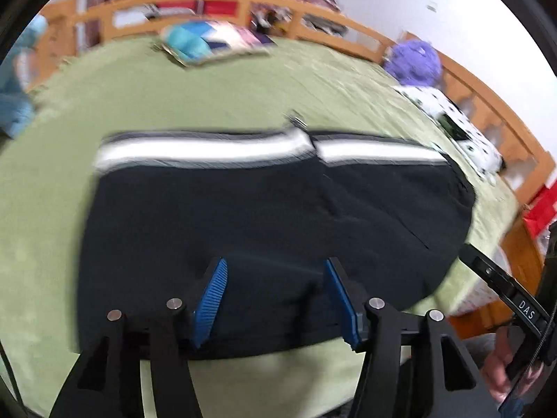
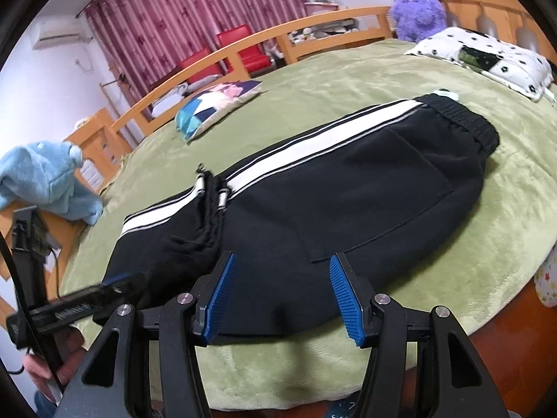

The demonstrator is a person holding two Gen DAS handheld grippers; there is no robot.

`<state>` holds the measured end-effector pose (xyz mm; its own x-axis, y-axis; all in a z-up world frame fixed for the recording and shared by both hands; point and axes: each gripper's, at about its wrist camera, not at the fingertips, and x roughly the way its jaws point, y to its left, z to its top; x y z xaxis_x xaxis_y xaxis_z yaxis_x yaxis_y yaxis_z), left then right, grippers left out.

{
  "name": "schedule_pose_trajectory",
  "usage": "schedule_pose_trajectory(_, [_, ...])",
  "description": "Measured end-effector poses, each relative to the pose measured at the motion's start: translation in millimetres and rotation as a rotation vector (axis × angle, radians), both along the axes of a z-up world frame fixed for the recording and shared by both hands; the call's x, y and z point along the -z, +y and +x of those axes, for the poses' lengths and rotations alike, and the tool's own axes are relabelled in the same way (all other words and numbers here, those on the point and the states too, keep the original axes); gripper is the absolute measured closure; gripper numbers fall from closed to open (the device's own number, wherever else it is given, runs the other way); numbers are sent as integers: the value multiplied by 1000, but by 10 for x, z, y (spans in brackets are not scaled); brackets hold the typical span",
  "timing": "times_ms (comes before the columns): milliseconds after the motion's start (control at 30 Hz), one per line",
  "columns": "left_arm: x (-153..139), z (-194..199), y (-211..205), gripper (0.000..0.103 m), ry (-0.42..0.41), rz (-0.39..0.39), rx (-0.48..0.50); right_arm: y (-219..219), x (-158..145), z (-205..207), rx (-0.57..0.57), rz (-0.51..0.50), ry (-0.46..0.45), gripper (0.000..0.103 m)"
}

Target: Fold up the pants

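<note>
At far left in the right wrist view, a blue plush toy (image 2: 45, 177) slumped over the wooden bed rail (image 2: 146, 111), beside the green blanket (image 2: 313, 80). Below it, low at the left edge, the left gripper (image 2: 115, 284) reaching in over the near left end of the pants (image 2: 313, 188), a hand (image 2: 52, 365) wrapped round its handle. Blue pads of the left gripper (image 1: 276, 296) parted in its own view, nothing between them, only black cloth beneath; much blur there. Further right and far off, a patterned cushion (image 2: 216, 104) flat on the blanket, red chairs (image 2: 243, 48) and a red curtain (image 2: 195, 17) behind the rail. In the middle, the pants folded lengthwise into one long black band with a white side stripe (image 2: 313, 132) along the far edge, drawstring ends (image 2: 210, 191) lying across the stripe near the left part. Lying flat on the blanket, running from near left to far right, waistband (image 2: 463, 122) at the far right end. Near centre, the right gripper (image 2: 282, 299) with pads spread apart, empty, poised over the near edge of the black cloth. At far right, a white spotted pillow (image 2: 487, 55) on the blanket and a purple plush toy (image 2: 417, 10) against the headboard.
</note>
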<state>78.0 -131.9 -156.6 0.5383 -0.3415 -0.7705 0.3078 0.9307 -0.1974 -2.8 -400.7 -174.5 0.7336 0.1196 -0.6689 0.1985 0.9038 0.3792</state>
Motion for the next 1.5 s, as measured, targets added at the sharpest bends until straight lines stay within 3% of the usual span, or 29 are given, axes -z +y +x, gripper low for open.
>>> schedule_pose_trajectory(67, [-78, 15, 270, 42, -45, 45, -42, 111, 3, 46, -32, 11, -2, 47])
schedule_pose_trajectory(200, [-104, 128, 676, 42, -90, 126, -165, 458, 23, 223, -104, -21, 11, 47])
schedule_pose_trajectory(367, [62, 154, 1034, 43, -46, 81, -225, 852, 50, 447, -151, -43, -7, 47])
schedule_pose_trajectory(500, [125, 159, 1056, 43, -47, 100, -222, 1031, 174, 724, -117, -79, 53, 48])
schedule_pose_trajectory(533, [123, 156, 1049, 43, -46, 94, -217, 1055, 210, 762, -112, -80, 66, 51])
schedule_pose_trajectory(600, [109, 126, 1079, 43, -41, 76, -212, 1133, 292, 827, -112, -89, 93, 66])
schedule_pose_trajectory(733, [108, 101, 1106, 42, -22, 60, -206, 1251, 248, 798, -122, -199, 74, 81])
schedule_pose_trajectory(867, [95, 105, 1153, 42, 7, 31, -206, 1007, 175, 609, -109, -43, 33, 84])
schedule_pose_trajectory(967, [83, 125, 1201, 42, 16, 20, -219, 1020, 285, 552, -140, -25, 99, 84])
schedule_pose_trajectory(1067, [98, 172, 1272, 41, 43, 4, -238, 1180, 484, 535, -174, -82, 183, 82])
schedule_pose_trajectory(1167, [119, 215, 1361, 40, 71, -31, -266, 1252, 347, 499, -200, -141, 141, 77])
schedule_pose_trajectory(1233, [136, 238, 1417, 37, 82, -51, -288, 1224, 176, 493, -208, -143, 85, 66])
schedule_pose_trajectory(1300, [176, 267, 1453, 37, 97, -59, -306, 1180, 48, 548, -196, -138, 41, 44])
schedule_pose_trajectory(1500, [258, 296, 1462, 37, 98, -65, -350, 1132, 171, 1243, -220, -125, 145, 41])
